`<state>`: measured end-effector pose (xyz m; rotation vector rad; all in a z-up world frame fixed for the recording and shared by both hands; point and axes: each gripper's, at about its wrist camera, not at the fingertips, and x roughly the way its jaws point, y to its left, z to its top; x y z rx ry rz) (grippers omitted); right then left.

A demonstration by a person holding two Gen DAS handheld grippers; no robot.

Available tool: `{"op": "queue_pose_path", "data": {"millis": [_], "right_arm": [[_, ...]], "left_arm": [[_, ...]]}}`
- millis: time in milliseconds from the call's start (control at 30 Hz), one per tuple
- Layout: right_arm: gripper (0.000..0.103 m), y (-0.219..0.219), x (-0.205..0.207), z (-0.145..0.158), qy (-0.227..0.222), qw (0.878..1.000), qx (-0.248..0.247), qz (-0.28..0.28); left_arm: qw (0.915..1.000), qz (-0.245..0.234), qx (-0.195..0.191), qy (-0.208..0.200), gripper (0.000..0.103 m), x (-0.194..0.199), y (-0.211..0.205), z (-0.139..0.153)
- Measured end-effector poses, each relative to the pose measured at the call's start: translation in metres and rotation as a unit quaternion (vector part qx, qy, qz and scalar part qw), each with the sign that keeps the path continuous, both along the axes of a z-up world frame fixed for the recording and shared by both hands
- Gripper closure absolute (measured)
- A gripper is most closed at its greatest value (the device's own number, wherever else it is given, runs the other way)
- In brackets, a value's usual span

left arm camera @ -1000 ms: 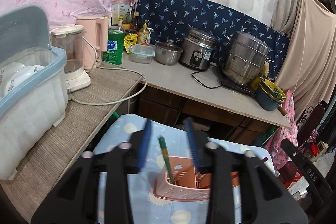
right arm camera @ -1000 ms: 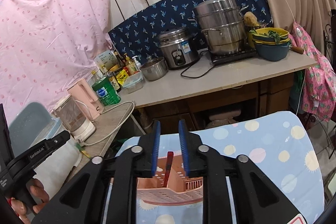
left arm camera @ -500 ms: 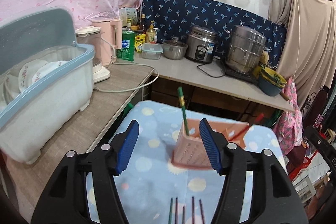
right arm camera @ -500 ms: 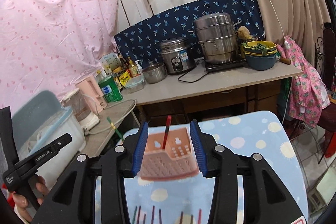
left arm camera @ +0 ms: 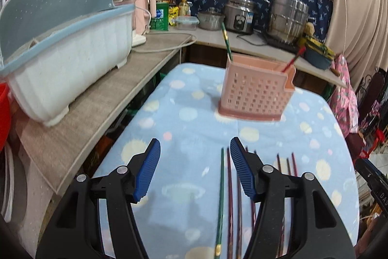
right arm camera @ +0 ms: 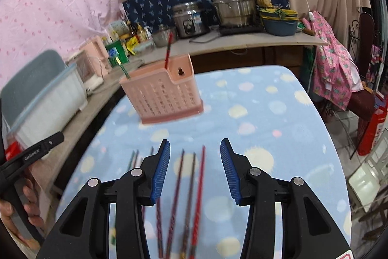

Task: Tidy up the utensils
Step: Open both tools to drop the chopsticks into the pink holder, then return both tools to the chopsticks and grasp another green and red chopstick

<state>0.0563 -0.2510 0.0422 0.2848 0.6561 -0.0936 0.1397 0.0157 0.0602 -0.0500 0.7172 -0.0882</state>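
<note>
A: Left gripper (left arm camera: 194,169) first. Jaws parted about halfway, nothing clamped. Blue pads (left arm camera: 148,171) hanging above the spotted blue cloth (left arm camera: 184,113), pointed down at a slant.

B: Anything in the gap?

A: Green chopstick (left arm camera: 220,198) and a dark red one (left arm camera: 229,198) lying flat on the cloth, seen through the gap toward the right-hand pad, touched by neither pad. More dark sticks (left arm camera: 287,166) at about 3 o'clock of that pad, partly hidden behind the black frame.

B: Right gripper (right arm camera: 195,166)?

A: Also parted, a bit narrower, holding nothing. Three chopsticks (right arm camera: 191,186) framed between the pads, the rightmost bright red (right arm camera: 200,186), all on the cloth and blurred. Further sticks (right arm camera: 134,159) at 9 o'clock beyond the left-hand pad.

B: Holder?

A: Pink slotted holder (left arm camera: 257,89) standing on the cloth at 12 o'clock from both grippers, well apart from the loose sticks. One green chopstick (left arm camera: 226,43) upright at its left end, one red chopstick (left arm camera: 292,61) leaning at its right end.

B: Differences between views?

A: Only the right view catching a hand (right arm camera: 14,215) at 8 o'clock gripping the other tool's black handle (right arm camera: 31,152), plus a round hole in the holder's raised end (right arm camera: 180,71). Only the left view showing the white dish bin (left arm camera: 70,64) in full at 10 o'clock, on the grey counter (left arm camera: 101,108). Pots (right arm camera: 232,4) on the rear counter in both.
</note>
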Motion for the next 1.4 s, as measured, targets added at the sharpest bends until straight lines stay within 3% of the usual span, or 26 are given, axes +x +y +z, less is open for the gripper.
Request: {"op": "queue_pose_path", "data": {"millis": [400, 767, 1400], "right_arm": [[0.060, 0.019, -0.037, -0.057, 0.062, 0.998, -0.022, 0.013], [0.061, 0.037, -0.044, -0.093, 0.097, 0.995, -0.028, 0.023], [0.087, 0.052, -0.038, -0.114, 0.123, 0.991, -0.032, 0.045]], "left_arm": [[0.9978, -0.020, 0.015, 0.061, 0.046, -0.052, -0.005, -0.065], [0.9945, -0.026, 0.014, 0.100, 0.046, -0.070, -0.004, -0.094], [0.9914, -0.038, 0.019, 0.124, 0.037, -0.077, -0.012, -0.108]]}}
